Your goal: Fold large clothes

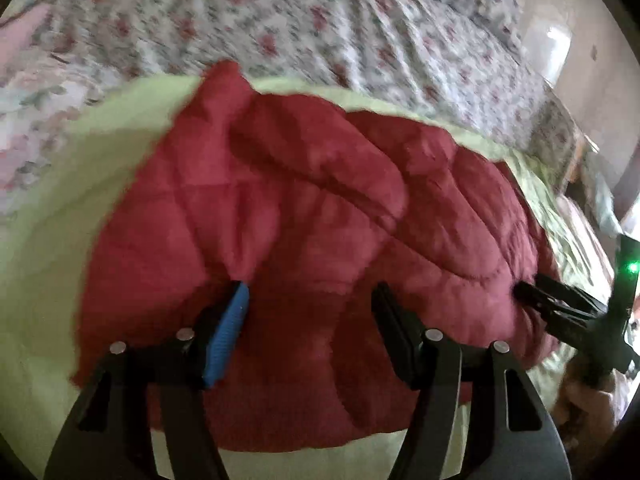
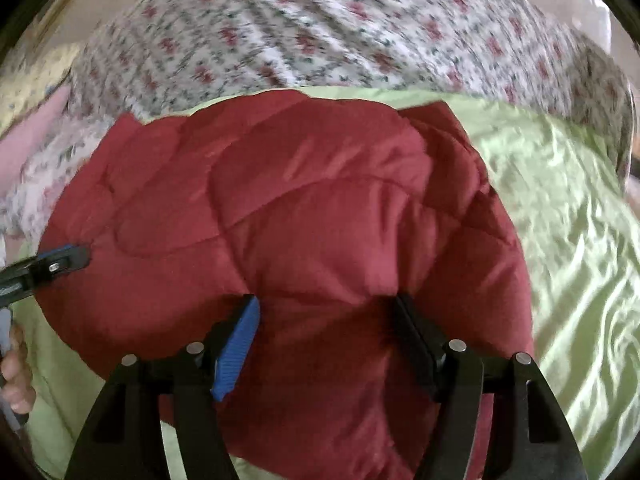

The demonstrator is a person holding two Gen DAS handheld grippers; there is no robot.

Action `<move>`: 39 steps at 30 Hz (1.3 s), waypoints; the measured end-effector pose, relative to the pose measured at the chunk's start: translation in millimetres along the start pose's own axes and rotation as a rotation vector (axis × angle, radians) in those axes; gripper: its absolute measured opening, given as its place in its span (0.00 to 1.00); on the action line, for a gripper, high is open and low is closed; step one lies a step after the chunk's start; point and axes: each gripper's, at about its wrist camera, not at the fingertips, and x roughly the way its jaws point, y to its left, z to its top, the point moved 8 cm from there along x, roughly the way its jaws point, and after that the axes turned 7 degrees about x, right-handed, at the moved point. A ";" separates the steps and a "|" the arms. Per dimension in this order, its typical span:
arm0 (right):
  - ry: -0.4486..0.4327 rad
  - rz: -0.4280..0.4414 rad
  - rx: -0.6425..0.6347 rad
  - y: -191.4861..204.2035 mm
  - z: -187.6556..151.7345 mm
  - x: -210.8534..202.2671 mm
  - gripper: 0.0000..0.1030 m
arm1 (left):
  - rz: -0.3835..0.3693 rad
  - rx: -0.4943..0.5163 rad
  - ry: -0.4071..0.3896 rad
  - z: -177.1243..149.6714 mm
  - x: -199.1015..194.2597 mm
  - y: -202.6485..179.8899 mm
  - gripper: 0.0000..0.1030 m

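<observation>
- My left gripper [image 1: 310,312] and right gripper [image 2: 326,320] each have fingers apart, with puffy red cloth bulging between them. I cannot tell if they pinch it.
- I think I should press flat and smooth the lumps, both sides together.
- The red quilted jacket [image 2: 320,208] fills the middle of the frame, bunched, on a shiny green sheet [image 2: 560,208].
</observation>
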 end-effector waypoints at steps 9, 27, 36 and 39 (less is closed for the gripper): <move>0.004 0.011 0.030 -3.8 0.0 4.2 0.67 | 0.005 -0.057 0.057 -7.6 36.2 24.7 0.64; -0.059 0.081 0.173 -42.5 5.5 -52.0 0.72 | -0.054 -0.256 -0.069 -13.7 -41.1 69.0 0.82; -0.020 0.086 0.292 -82.9 -0.2 -48.9 0.81 | -0.113 -0.423 -0.028 -38.0 -25.2 107.7 0.82; 0.012 0.135 0.337 -86.1 -4.8 -43.6 0.83 | -0.156 -0.452 -0.016 -39.2 -15.8 111.3 0.82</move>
